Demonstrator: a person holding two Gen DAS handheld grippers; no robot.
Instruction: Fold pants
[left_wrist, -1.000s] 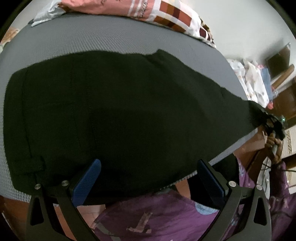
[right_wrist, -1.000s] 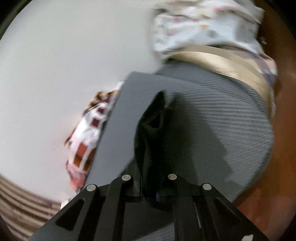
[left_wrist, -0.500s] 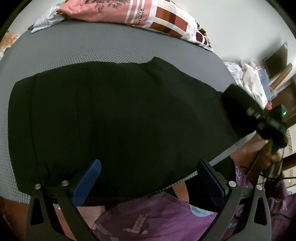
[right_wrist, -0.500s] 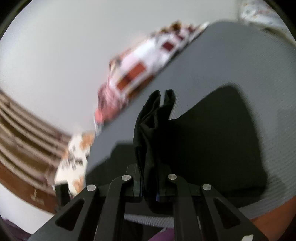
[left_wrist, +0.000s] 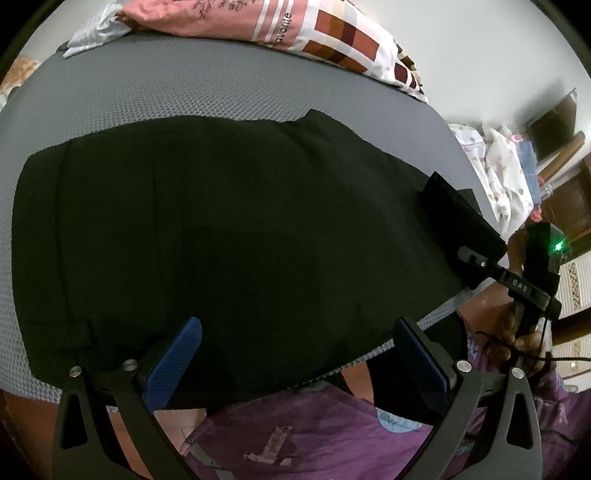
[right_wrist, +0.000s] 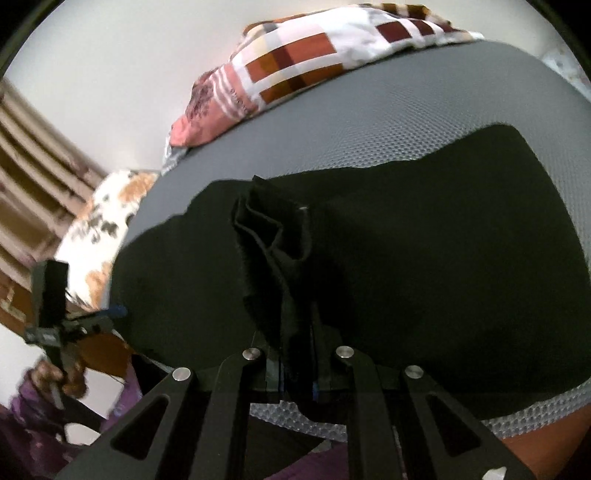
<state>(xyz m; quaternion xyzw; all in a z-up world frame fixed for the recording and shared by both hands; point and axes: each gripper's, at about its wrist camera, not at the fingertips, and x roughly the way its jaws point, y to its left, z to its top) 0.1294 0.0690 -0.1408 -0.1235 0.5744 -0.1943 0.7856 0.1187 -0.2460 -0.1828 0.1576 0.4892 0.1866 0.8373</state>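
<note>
Black pants (left_wrist: 229, 229) lie spread on a grey mesh mattress (left_wrist: 221, 92), waistband at the left. My left gripper (left_wrist: 295, 354) is open, its blue pads over the near edge of the pants, holding nothing. My right gripper (right_wrist: 297, 354) is shut on the bunched leg end of the pants (right_wrist: 273, 236), which it holds over the rest of the pants (right_wrist: 443, 258). The right gripper also shows in the left wrist view (left_wrist: 461, 225) at the right, with cloth in it.
A patterned pink and brown pillow (left_wrist: 303, 33) lies at the far edge of the mattress. Piled printed cloth (left_wrist: 502, 162) sits at the right. My purple-clothed body (left_wrist: 314, 435) is at the near edge. The left gripper shows in the right wrist view (right_wrist: 55, 325).
My right gripper has carried the leg end from the right edge inward over the pants, toward the waistband. The left gripper has stayed open at the near edge.
</note>
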